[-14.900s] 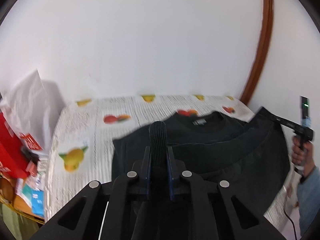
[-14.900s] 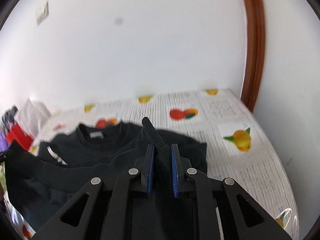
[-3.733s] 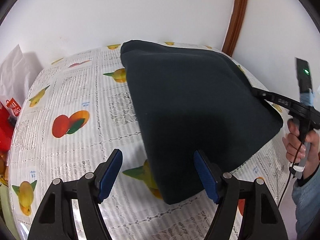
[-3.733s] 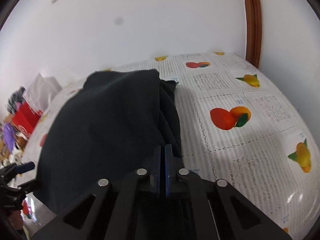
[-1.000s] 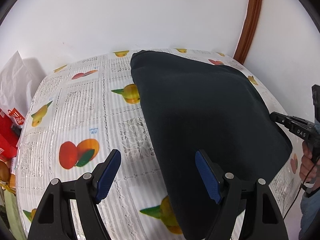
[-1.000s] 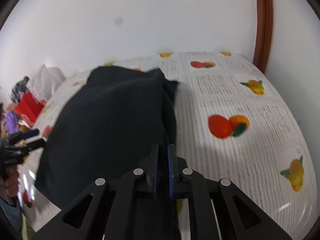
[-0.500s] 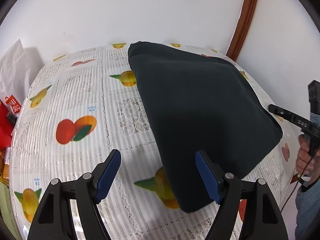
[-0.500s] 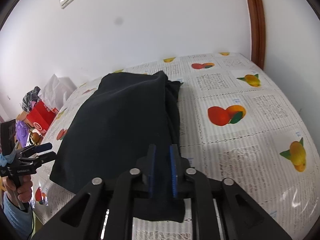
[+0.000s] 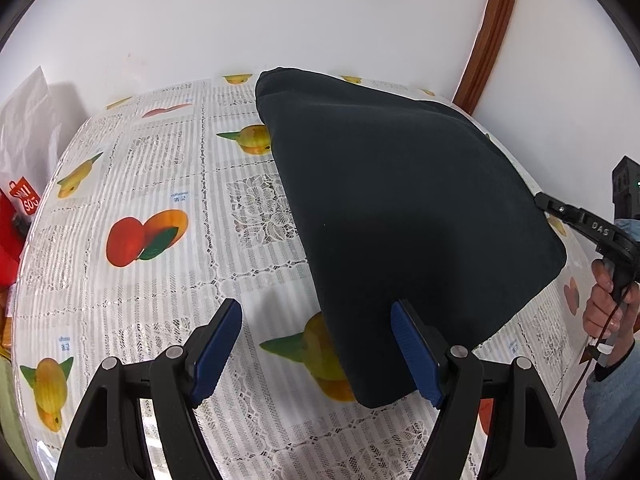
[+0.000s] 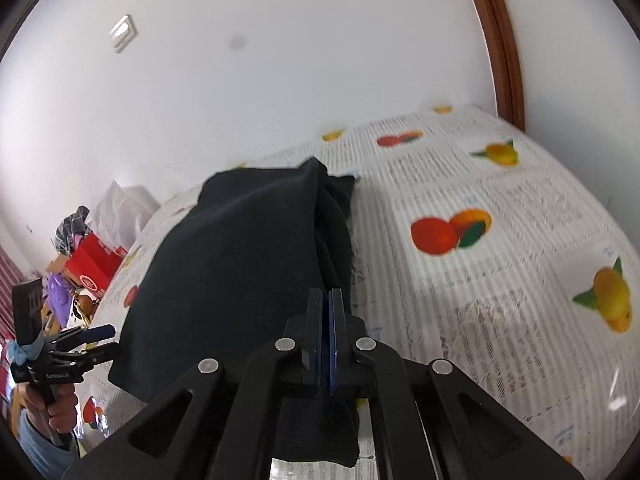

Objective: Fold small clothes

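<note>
A folded black garment lies flat on the fruit-print tablecloth. My left gripper is open and empty, low over the cloth at the garment's near left corner, its right finger beside the garment's edge. In the right wrist view the garment lies ahead and to the left. My right gripper has its jaws pressed together at the garment's near right edge; I cannot tell whether fabric is between them. The right gripper also shows in the left wrist view, tips at the garment's right edge.
A white wall runs behind the table, with a brown door frame at the right. A white bag and red bags stand off the table's left end. The tablecloth lies bare right of the garment.
The right gripper's jaws have closed fully from a small gap and it has lifted and tilted up. The left gripper has stayed open and moved a little nearer the garment's corner.
</note>
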Motion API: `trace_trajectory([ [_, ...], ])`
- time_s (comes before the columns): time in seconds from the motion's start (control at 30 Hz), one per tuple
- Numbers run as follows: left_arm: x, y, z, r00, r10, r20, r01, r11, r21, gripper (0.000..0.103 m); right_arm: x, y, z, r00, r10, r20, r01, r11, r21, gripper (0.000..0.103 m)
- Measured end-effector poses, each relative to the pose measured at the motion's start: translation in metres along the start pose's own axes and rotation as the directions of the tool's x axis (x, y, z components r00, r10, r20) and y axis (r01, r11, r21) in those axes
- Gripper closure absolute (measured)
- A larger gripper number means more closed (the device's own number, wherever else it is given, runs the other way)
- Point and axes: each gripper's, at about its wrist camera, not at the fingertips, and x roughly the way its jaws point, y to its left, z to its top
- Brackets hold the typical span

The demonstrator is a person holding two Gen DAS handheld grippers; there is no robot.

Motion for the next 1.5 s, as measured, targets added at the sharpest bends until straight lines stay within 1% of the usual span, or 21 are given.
trace_trajectory([
  [0.17, -0.004, 0.002, -0.007, 1.0, -0.009, 0.002, 0.009, 1.0, 0.007, 0.028, 0.004, 0.002, 0.001, 1.0, -0.027, -0.014, 0.027, 0.999, 0.019, 0.101],
  [0.23, -0.006, 0.003, -0.01, 1.0, -0.011, 0.001, 0.011, 1.0, 0.013, 0.028, 0.001, 0.002, 0.002, 0.997, -0.073, -0.013, 0.073, 0.997, 0.015, 0.1],
  [0.27, -0.007, 0.003, -0.012, 1.0, -0.01, 0.001, 0.01, 1.0, 0.015, 0.028, -0.002, 0.003, 0.001, 0.994, -0.105, -0.012, 0.105, 0.994, -0.001, 0.096],
  [0.47, -0.015, 0.006, -0.024, 1.0, -0.009, 0.009, 0.009, 1.0, 0.022, 0.028, -0.026, -0.002, -0.009, 0.986, -0.165, -0.024, 0.163, 0.986, -0.044, 0.095],
  [0.53, -0.017, 0.006, -0.028, 1.0, -0.015, 0.01, 0.015, 1.0, 0.023, 0.028, -0.034, -0.005, -0.015, 0.98, -0.194, -0.037, 0.192, 0.979, -0.066, 0.087],
  [0.6, -0.019, 0.005, -0.032, 1.0, -0.02, 0.011, 0.019, 0.999, 0.028, 0.028, -0.041, -0.009, -0.022, 0.976, -0.214, -0.048, 0.21, 0.975, -0.078, 0.071],
  [0.67, -0.021, 0.003, -0.037, 1.0, -0.021, 0.01, 0.021, 0.999, 0.036, 0.028, -0.048, -0.014, -0.031, 0.972, -0.23, -0.053, 0.225, 0.971, -0.085, 0.068],
  [0.73, -0.02, 0.001, -0.043, 1.0, -0.018, -0.001, 0.018, 0.999, 0.042, 0.028, -0.053, -0.018, -0.04, 0.971, -0.229, -0.064, 0.224, 0.971, -0.085, 0.068],
  [0.83, -0.015, -0.004, -0.049, 1.0, -0.015, -0.017, 0.015, 0.999, 0.05, 0.028, -0.053, -0.018, -0.055, 0.977, -0.189, -0.101, 0.18, 0.979, -0.094, 0.068],
  [0.9, -0.011, -0.009, -0.05, 1.0, -0.007, -0.025, 0.009, 0.998, 0.062, 0.028, -0.049, -0.012, -0.064, 0.978, -0.17, -0.121, 0.154, 0.98, -0.128, 0.068],
  [0.97, -0.006, -0.017, -0.049, 1.0, 0.01, -0.026, -0.008, 0.997, 0.082, 0.028, -0.042, -0.002, -0.07, 0.98, -0.155, -0.123, 0.134, 0.978, -0.161, 0.068],
  [1.03, -0.002, -0.023, -0.046, 0.999, 0.053, -0.01, -0.052, 0.995, 0.089, 0.029, -0.036, 0.003, -0.072, 0.983, -0.143, -0.12, 0.121, 0.977, -0.174, 0.068],
  [1.1, 0.002, -0.027, -0.042, 0.998, 0.062, -0.009, -0.06, 0.994, 0.09, 0.03, -0.029, 0.011, -0.071, 0.98, -0.169, -0.101, 0.148, 0.971, -0.189, 0.068],
  [1.2, 0.006, -0.032, -0.037, 0.999, 0.035, -0.013, -0.034, 0.995, 0.091, 0.036, -0.021, 0.019, -0.067, 0.985, -0.148, -0.089, 0.129, 0.973, -0.189, 0.068],
  [1.23, 0.007, -0.034, -0.035, 0.999, 0.039, -0.009, -0.038, 0.995, 0.097, 0.041, -0.016, 0.02, -0.066, 0.984, -0.146, -0.098, 0.126, 0.974, -0.187, 0.069],
  [1.3, 0.008, -0.036, -0.033, 0.999, 0.041, -0.005, -0.04, 0.993, 0.108, 0.052, -0.008, 0.023, -0.064, 0.984, -0.14, -0.11, 0.118, 0.974, -0.192, 0.078],
  [1.33, 0.007, -0.036, -0.032, 0.999, 0.049, 0.006, -0.05, 0.993, 0.111, 0.064, -0.005, 0.025, -0.064, 0.984, -0.141, -0.107, 0.118, 0.974, -0.194, 0.08],
  [1.37, 0.008, -0.035, -0.031, 0.998, 0.063, 0.013, -0.064, 0.992, 0.113, 0.068, -0.004, 0.027, -0.062, 0.985, -0.145, -0.097, 0.124, 0.972, -0.198, 0.084],
  [1.4, 0.008, -0.033, -0.03, 0.998, 0.064, 0.013, -0.065, 0.991, 0.114, 0.068, -0.003, 0.029, -0.06, 0.986, -0.145, -0.086, 0.125, 0.971, -0.203, 0.087],
  [1.43, 0.008, -0.031, -0.029, 0.998, 0.061, 0.014, -0.062, 0.992, 0.11, 0.071, -0.002, 0.03, -0.057, 0.987, -0.14, -0.08, 0.122, 0.972, -0.2, 0.087],
  [1.5, 0.009, -0.026, -0.026, 0.997, 0.07, 0.017, -0.071, 0.992, 0.103, 0.072, 0.006, 0.032, -0.05, 0.989, -0.122, -0.084, 0.105, 0.978, -0.178, 0.088],
])
